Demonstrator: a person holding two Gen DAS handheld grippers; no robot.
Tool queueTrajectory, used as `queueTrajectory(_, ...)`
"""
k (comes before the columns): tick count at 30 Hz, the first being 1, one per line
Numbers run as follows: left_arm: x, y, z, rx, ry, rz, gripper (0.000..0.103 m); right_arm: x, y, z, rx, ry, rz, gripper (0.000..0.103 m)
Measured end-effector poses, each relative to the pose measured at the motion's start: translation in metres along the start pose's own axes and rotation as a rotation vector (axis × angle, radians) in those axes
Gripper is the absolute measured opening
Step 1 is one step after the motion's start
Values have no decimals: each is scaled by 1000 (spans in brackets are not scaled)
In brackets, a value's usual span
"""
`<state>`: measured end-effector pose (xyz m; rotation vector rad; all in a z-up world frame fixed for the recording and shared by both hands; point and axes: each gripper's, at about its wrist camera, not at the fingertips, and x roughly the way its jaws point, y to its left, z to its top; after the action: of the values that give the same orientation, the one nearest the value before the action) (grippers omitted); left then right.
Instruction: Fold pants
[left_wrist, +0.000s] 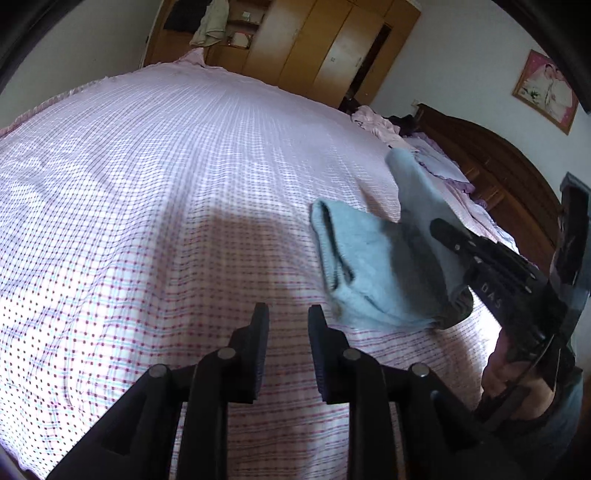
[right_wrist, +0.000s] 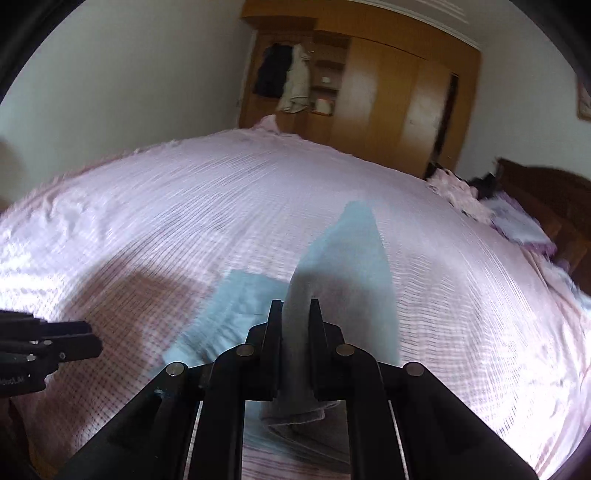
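Light blue folded pants (left_wrist: 373, 266) hang above the pink checked bed sheet (left_wrist: 166, 184), held up on the right side of the left wrist view. My right gripper (right_wrist: 294, 308) is shut on the pants (right_wrist: 354, 266), pinching a thick fold between its fingers; it shows from the side in the left wrist view (left_wrist: 441, 230). My left gripper (left_wrist: 288, 314) is open and empty, just left of and below the hanging pants. It shows at the left edge of the right wrist view (right_wrist: 86, 338).
The bed fills both views. A wooden wardrobe (left_wrist: 325, 48) stands behind it. A dark wooden headboard (left_wrist: 509, 173) with pillows and bunched pink and purple bedding (left_wrist: 424, 147) is at the right. The right wrist view is motion-blurred.
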<state>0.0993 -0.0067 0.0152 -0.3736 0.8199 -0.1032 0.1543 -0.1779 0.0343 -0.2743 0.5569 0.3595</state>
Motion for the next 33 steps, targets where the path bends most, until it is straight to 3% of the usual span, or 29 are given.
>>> queueTrajectory(5, 6, 18, -5, -36, 1, -6, 22, 14, 42, -12, -115, 11, 20, 5)
queueTrajectory(8, 6, 32, -9, -61, 4, -28, 22, 30, 62, -21, -154, 77, 0, 5)
queueTrajectory(10, 5, 37, -12, -64, 9, -32, 22, 32, 68, -26, -174, 69, -14, 5)
queueTrajectory(15, 2, 45, -18, -75, 8, -49, 22, 19, 66, -27, -165, 12, -44, 5)
queueTrajectory(19, -1, 50, -23, -72, 10, -54, 22, 1, 67, -27, -152, -100, -18, 4)
queueTrajectory(23, -7, 54, -31, -70, 14, -50, 22, 16, 76, -34, -196, -30, -12, 4)
queueTrajectory(33, -3, 47, -31, -63, 20, -39, 22, 10, 73, -49, -189, -68, 53, 6)
